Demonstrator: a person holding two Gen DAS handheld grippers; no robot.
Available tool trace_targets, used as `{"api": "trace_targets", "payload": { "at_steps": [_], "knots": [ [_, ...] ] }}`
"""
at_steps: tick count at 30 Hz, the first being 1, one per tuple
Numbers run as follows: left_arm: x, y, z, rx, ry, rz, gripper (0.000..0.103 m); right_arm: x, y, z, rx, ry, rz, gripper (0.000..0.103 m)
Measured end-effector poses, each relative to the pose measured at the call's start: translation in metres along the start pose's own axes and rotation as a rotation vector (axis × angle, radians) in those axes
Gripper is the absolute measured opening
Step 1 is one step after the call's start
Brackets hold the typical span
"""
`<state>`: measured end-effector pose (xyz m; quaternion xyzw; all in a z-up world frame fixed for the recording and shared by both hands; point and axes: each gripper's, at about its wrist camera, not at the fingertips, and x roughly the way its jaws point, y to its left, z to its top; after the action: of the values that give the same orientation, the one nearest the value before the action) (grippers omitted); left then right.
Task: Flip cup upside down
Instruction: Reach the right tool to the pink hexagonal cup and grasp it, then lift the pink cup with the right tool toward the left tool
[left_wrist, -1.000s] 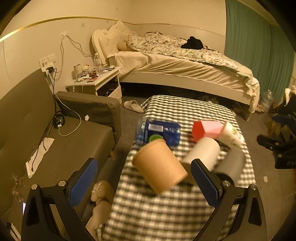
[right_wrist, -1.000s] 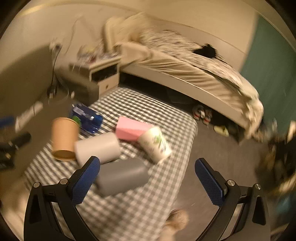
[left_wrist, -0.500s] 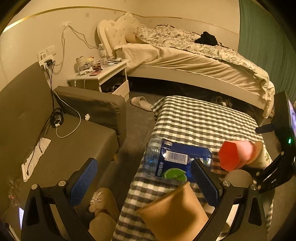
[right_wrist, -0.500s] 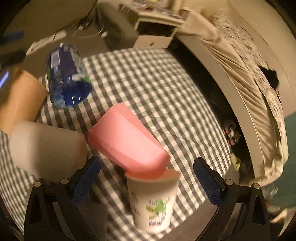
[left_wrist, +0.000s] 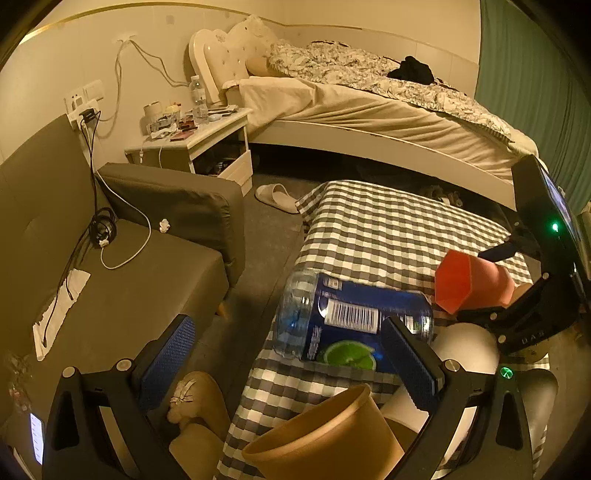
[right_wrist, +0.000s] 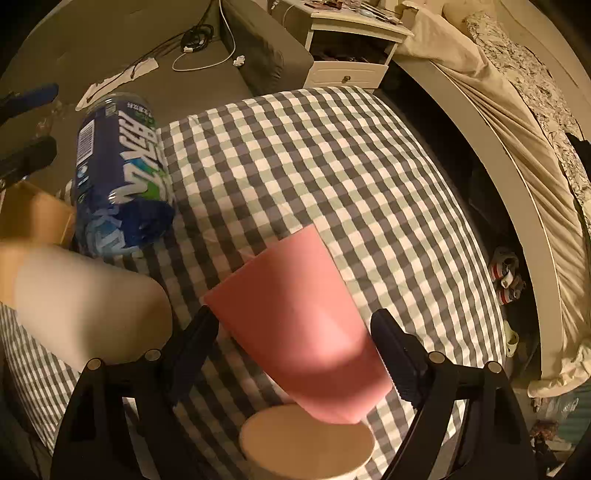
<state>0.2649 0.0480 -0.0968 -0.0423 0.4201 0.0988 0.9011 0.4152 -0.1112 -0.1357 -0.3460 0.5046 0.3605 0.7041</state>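
Note:
Several cups lie on their sides on a checked table (right_wrist: 332, 166). A pink cup (right_wrist: 306, 332) lies between the fingers of my right gripper (right_wrist: 295, 350), whose jaws stand open around it and show no contact with it. It also shows in the left wrist view (left_wrist: 469, 284). A brown paper cup (left_wrist: 325, 443) lies low between the fingers of my left gripper (left_wrist: 288, 365), which is open; it is seen at the left edge of the right wrist view (right_wrist: 33, 218). A white cup (right_wrist: 85, 306) lies beside the pink one.
A blue plastic bottle (left_wrist: 351, 325) lies on its side at the table's left edge, also in the right wrist view (right_wrist: 122, 177). Another cup's base (right_wrist: 306, 439) is under the right gripper. A grey sofa (left_wrist: 110, 266), nightstand (left_wrist: 199, 144) and bed (left_wrist: 369, 110) surround the table.
The right gripper has moved down over the pink cup, which now lies between its fingers. The left gripper has moved closer to the brown cup and the bottle.

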Motion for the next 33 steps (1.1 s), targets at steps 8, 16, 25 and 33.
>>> {"api": "trace_targets", "payload": {
  "at_steps": [8,16,25,33],
  "knots": [
    [-0.015,-0.003,0.0,0.007,-0.012,-0.004,0.103,-0.023,0.008,-0.005,0.031,-0.089,-0.028,0.066],
    [-0.057,0.002,0.004,0.008,-0.058,-0.007,0.103,-0.081,0.028,-0.008,0.095,-0.181,-0.083,0.063],
    [-0.13,0.025,-0.013,0.004,-0.155,-0.042,0.103,-0.183,0.108,-0.048,0.278,-0.227,-0.154,0.063],
    [-0.157,0.055,-0.063,0.02,-0.152,-0.031,0.103,-0.181,0.208,-0.107,0.665,-0.238,-0.111,0.063]
  ]
}}
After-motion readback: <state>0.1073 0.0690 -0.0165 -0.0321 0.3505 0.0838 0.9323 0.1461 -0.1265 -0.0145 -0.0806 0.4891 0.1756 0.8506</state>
